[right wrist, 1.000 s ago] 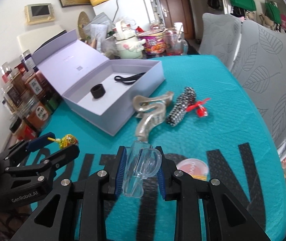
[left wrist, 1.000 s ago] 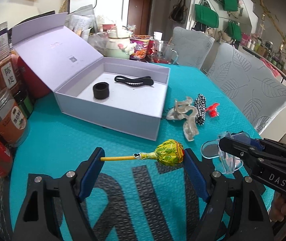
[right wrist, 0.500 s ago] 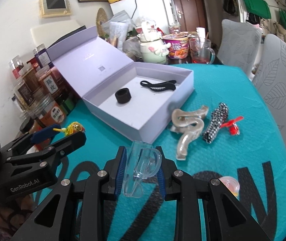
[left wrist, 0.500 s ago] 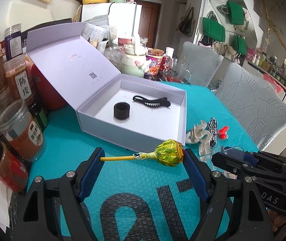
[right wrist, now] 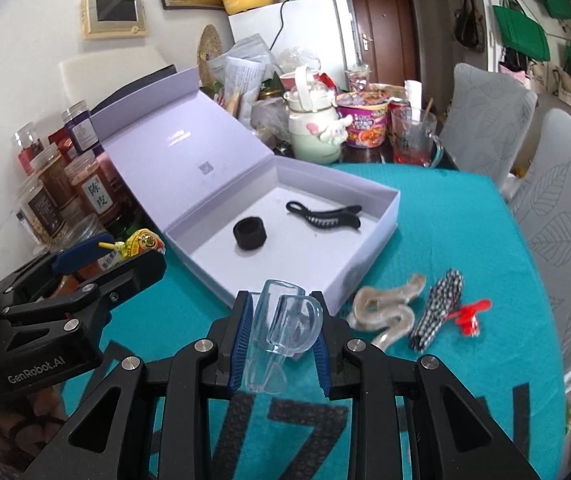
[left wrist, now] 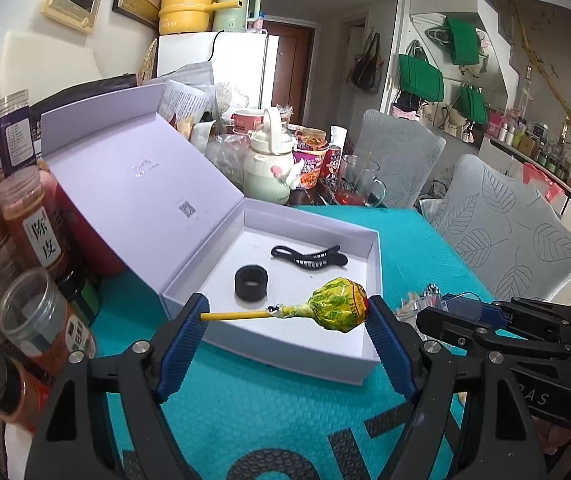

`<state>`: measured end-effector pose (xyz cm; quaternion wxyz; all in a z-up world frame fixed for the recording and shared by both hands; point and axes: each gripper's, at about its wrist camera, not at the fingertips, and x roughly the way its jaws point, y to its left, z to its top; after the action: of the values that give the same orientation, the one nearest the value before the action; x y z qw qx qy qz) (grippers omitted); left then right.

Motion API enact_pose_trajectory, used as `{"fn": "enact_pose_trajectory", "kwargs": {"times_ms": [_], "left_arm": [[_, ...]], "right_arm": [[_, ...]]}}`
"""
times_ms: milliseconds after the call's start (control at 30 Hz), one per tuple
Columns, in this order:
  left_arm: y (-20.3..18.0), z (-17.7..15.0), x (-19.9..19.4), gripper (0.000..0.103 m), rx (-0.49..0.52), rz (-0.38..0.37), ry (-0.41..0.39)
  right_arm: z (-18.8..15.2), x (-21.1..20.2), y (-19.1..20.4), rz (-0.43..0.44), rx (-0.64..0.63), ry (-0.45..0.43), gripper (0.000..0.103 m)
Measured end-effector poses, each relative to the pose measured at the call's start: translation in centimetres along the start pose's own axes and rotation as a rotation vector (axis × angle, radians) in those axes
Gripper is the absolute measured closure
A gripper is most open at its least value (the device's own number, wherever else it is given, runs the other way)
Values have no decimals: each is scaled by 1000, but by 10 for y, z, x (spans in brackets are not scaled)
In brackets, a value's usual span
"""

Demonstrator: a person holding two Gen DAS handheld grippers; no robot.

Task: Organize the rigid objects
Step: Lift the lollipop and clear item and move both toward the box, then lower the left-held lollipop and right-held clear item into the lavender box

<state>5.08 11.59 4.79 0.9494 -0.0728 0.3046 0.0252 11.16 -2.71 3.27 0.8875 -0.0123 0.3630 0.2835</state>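
Note:
My left gripper (left wrist: 285,320) is shut on a yellow-wrapped lollipop (left wrist: 339,305), held crosswise by stick end and head, just above the near wall of the open lilac box (left wrist: 285,350). The box holds a black ring (left wrist: 250,282) and a black hair clip (left wrist: 309,258). My right gripper (right wrist: 281,332) is shut on a small clear plastic cup (right wrist: 285,326), above the teal table in front of the box (right wrist: 377,256). The left gripper (right wrist: 109,256) with the lollipop (right wrist: 141,244) shows at the left of the right wrist view.
A beige wavy hair clip (right wrist: 389,312), a checkered hair clip (right wrist: 437,308) and a red clip (right wrist: 471,316) lie right of the box. Spice jars (left wrist: 25,220) stand at the left. A kettle (right wrist: 317,128), noodle cup and glass mug (right wrist: 413,136) stand behind; grey chairs (left wrist: 517,240) at right.
Both grippers have moved forward towards the box with their objects. The lollipop now hangs over the box's near wall, and the cup is close to the box's front corner.

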Motion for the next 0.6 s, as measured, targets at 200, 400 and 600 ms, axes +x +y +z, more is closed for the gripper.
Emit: {"fn": "enact_pose_trajectory", "kwargs": {"times_ms": [200,400,600], "left_arm": [[12,27,17,23,-7,12,-26],[19,50,35,23,0,34,-61],[23,68,58,23,0,40,-75]], "right_arm": [[27,6,2,5,-40,-24,75],[51,20,1,11,-72,-35,75],[74,36,-1,13,-92,-49,75]]}}
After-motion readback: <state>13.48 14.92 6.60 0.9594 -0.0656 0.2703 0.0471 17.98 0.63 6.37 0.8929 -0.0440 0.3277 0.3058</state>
